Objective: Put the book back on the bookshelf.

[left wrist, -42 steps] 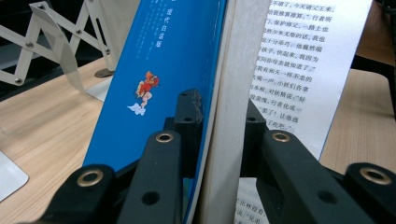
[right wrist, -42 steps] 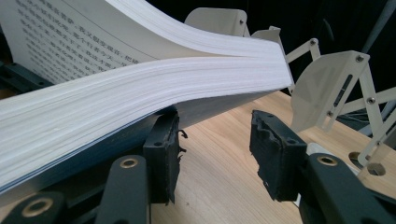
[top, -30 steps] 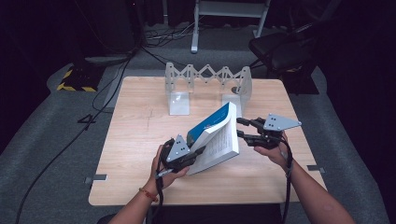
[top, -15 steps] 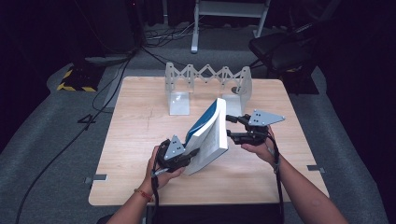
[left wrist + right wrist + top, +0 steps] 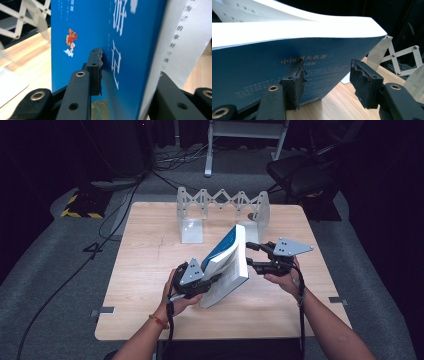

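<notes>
From above, my left tongs clamp the thick blue-covered paperback book standing tilted on the pale wooden bench, my left gripper view shows jaws pinching both covers, while my right tongs gape beside its back cover.

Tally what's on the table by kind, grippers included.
Book: 1
Expanding rack: 1
Grippers: 2, left gripper and right gripper
Total: 4
</notes>
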A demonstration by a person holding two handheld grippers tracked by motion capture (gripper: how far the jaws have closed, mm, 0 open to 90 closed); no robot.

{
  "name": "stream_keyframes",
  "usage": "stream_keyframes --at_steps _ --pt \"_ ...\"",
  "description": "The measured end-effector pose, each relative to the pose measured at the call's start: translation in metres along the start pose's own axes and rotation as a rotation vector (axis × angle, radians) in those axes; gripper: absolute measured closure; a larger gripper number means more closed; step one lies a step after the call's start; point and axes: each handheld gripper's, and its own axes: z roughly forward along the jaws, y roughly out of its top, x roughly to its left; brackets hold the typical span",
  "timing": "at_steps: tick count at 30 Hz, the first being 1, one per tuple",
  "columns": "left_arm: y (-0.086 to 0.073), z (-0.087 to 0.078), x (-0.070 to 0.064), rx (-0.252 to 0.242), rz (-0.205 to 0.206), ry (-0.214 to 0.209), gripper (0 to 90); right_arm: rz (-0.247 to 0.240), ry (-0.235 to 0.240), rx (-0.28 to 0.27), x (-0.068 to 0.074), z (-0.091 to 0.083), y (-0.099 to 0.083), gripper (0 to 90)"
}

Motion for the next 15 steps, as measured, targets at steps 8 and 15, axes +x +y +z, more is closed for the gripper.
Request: stream_keyframes --at_steps 8,15 --pt "0.010 0.032 -0.003 -0.057 -0.039 -0.105 67.5 0.008 -0.032 -0.014 -0.011 -0.025 0.002 46.9" --pt "0.018 0.047 -0.010 -0.057 -0.005 -0.122 65.2 0.003 -0.071 -0.003 -0.016 -0.046 -0.003 46.9"
